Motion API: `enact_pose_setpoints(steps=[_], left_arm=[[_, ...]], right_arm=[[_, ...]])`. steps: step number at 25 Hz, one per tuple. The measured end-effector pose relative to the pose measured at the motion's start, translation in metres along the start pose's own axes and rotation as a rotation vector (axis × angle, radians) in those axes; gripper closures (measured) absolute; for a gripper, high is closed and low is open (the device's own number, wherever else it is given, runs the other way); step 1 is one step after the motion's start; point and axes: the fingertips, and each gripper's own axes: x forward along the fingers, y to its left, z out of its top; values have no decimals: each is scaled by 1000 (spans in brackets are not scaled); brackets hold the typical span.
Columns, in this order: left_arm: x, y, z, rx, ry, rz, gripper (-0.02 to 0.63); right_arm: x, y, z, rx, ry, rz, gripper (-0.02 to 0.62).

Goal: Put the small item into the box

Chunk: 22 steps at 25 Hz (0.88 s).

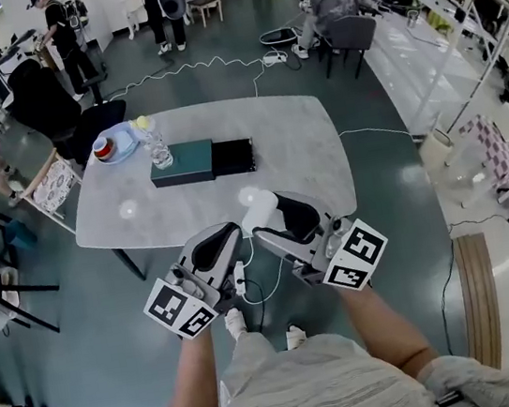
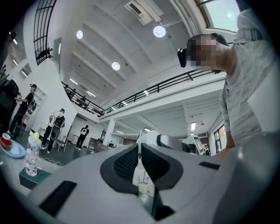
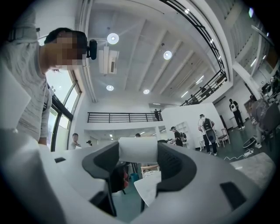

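Right gripper [image 1: 272, 218] is clamped on the roll [image 1: 258, 208]: a short white cylinder, crosswise between the two black pads. The right gripper view confirms it, with the roll [image 3: 138, 150] wedged pad to pad near the tips. The gripper is tilted up in that view (mostly ceiling and balcony behind it).

Left gripper [image 1: 227, 237] is empty, jaws closed. In the left gripper view only a thin slit shows between the pads [image 2: 127, 162], with nothing in it.

Both grippers sit side by side, near each other, at the near edge of the table [image 1: 297, 158]. The roll is in the air over that edge, not touching the table and well apart from the box.

The box [image 1: 182, 162] is teal and lies flat at mid-table. Its black tray [image 1: 232, 156] is slid out to the right, and I can't tell what's inside from here.

A clear bottle [image 1: 159, 150] stands upright just beside the box's left end. A plate [image 1: 119, 148] with a red-and-white thing on it sits left of the bottle, near the far-left corner.

People stand in the background, well apart from the table.
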Motion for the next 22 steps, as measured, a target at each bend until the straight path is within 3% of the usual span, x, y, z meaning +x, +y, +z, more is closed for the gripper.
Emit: enact_pose_setpoints(steps=[11,22], left_arm=[[30,125,22,-7,18,-152,569],[35,200,16,-11,55,-229,569]], right_arm=[[98,-78,-11,-43,-20,-141,307],[155,-122,-33,-65,-29,-228,307]])
